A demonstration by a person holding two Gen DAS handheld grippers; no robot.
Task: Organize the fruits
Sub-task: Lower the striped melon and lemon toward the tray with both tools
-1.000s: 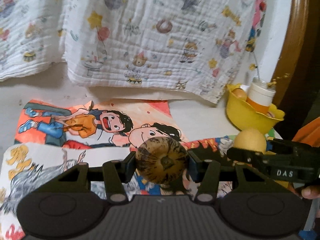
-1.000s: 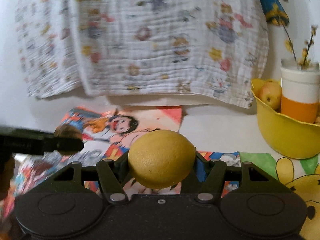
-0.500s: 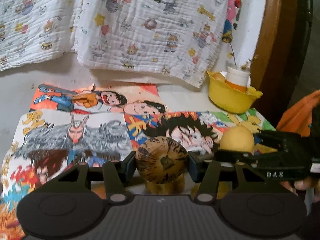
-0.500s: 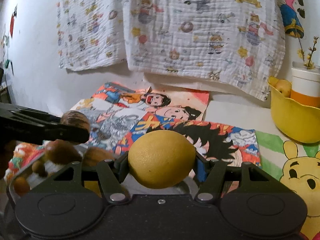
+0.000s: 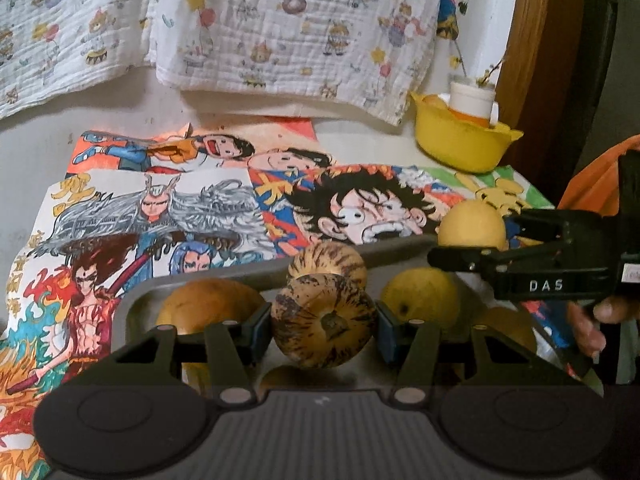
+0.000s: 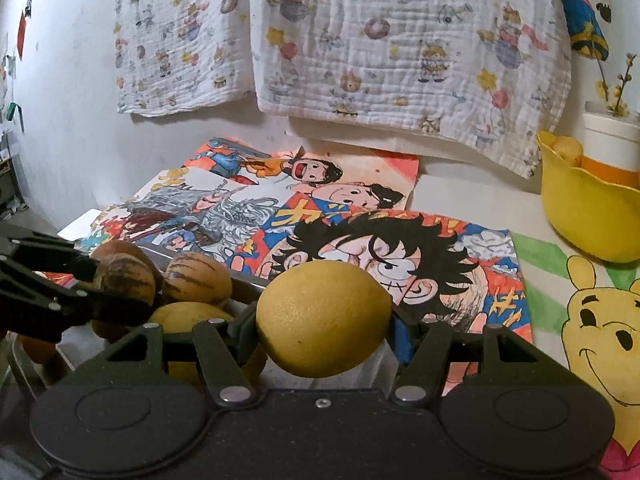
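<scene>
My left gripper (image 5: 324,326) is shut on a brown striped fruit (image 5: 324,330) and holds it above a grey metal tray (image 5: 256,276). In the tray lie another striped fruit (image 5: 328,266), an orange fruit (image 5: 208,306) and yellow lemons (image 5: 420,298). My right gripper (image 6: 324,324) is shut on a yellow lemon (image 6: 324,318) over the tray's right end; it also shows in the left wrist view (image 5: 472,230). The left gripper with its striped fruit shows at the left of the right wrist view (image 6: 124,280).
A yellow bowl (image 6: 588,220) at the back right holds a fruit (image 6: 566,150) and a white-and-orange cup (image 6: 610,148) with twigs. Cartoon drawings (image 6: 360,232) cover the table. A printed white cloth (image 5: 280,20) hangs on the back wall.
Both grippers have drawn back and towards the near side, each still holding its fruit. The grey tray with several fruits has come into view beneath them.
</scene>
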